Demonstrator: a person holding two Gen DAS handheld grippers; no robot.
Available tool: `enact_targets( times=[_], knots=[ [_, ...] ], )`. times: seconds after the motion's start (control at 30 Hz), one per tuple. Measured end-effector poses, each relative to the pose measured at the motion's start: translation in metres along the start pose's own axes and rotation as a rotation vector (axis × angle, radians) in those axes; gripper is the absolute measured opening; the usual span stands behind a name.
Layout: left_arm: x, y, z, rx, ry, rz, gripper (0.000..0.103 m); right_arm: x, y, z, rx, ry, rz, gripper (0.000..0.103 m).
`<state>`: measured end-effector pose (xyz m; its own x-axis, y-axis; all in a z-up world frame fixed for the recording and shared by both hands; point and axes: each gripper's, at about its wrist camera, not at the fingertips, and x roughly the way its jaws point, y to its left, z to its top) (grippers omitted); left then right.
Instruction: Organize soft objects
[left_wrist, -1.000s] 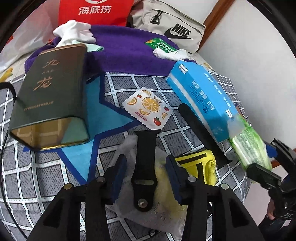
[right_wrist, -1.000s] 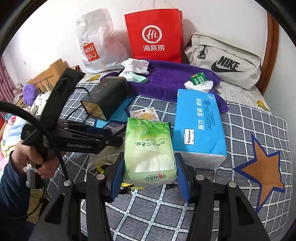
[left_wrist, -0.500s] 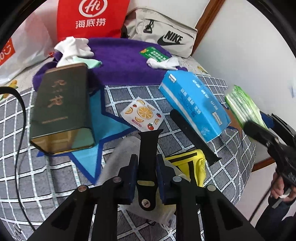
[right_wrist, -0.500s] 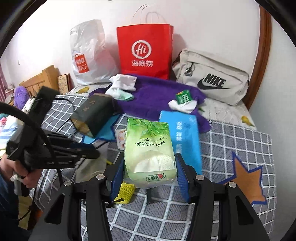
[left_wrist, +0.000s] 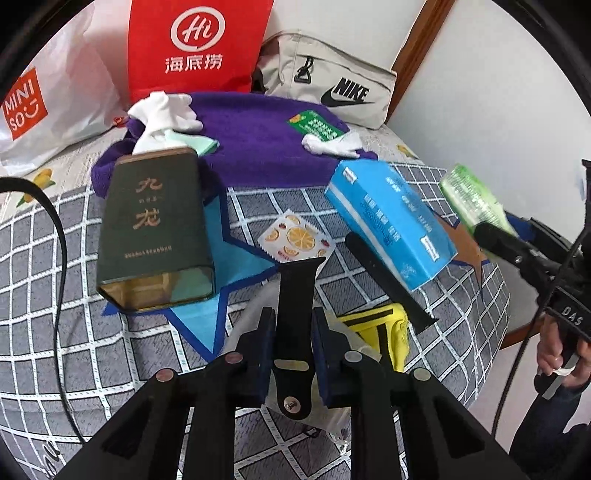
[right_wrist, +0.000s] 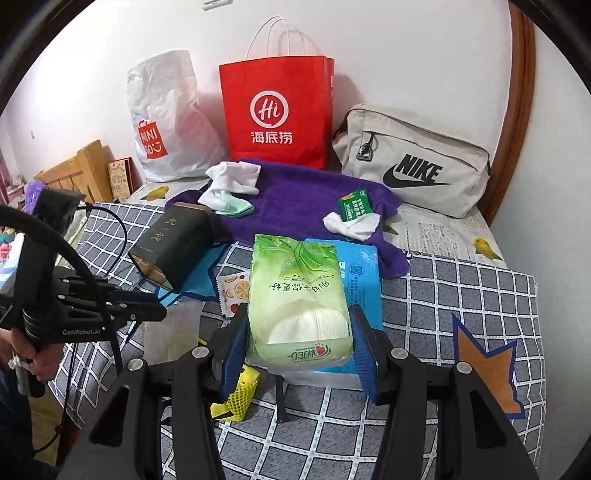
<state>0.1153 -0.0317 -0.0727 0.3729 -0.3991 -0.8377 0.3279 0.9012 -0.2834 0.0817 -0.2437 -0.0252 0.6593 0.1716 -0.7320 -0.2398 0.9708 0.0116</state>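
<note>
1. The right gripper (right_wrist: 297, 343) grasps a green tissue pack (right_wrist: 297, 306) between its blue pads, one on each long side, and holds it above the bed.
2. The green tissue pack is a soft plastic-wrapped block, light green with a leaf print and dark lettering; white folded tissue shows through a clear window at its near end.
3. In the left wrist view the same pack (left_wrist: 474, 201) shows at the far right, lifted clear of the checked bedspread (left_wrist: 55, 258).
4. The left gripper (left_wrist: 293, 350) is clenched on a black strap (left_wrist: 295, 295) that runs upright between its fingers, over a crumpled clear plastic bag (left_wrist: 255, 314).
5. A blue tissue box (left_wrist: 391, 225) lies on the bedspread to the right, with a second black strap (left_wrist: 388, 280) just beside its near edge.
6. A yellow mesh pouch (left_wrist: 384, 332) lies near the right finger.
7. A fruit-print sachet (left_wrist: 295, 240) lies flat between the blue tissue box and a dark green tin (left_wrist: 153, 232) on the left.
8. Farther off a purple towel (left_wrist: 258, 147) carries white cloths (left_wrist: 166, 110) and a small green packet (left_wrist: 317, 125).
9. A red paper bag (right_wrist: 275, 110), a white Miniso bag (right_wrist: 166, 118) and a beige Nike bag (right_wrist: 413, 162) stand against the wall.
</note>
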Motion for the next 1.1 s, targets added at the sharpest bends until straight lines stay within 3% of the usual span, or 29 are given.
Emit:
enact_targets(
  times=[0.67,1.1],
  knots=[
    [-0.043,0.037,0.057,-0.023,-0.108,0.096,0.019,0.038,-0.02,0.051,0.014,0.004,-0.015,0.051],
    [-0.051,0.075,0.089,-0.098,-0.186,0.08,0.019,0.067,-0.029,0.087,0.04,0.005,-0.017,0.051]
  ],
)
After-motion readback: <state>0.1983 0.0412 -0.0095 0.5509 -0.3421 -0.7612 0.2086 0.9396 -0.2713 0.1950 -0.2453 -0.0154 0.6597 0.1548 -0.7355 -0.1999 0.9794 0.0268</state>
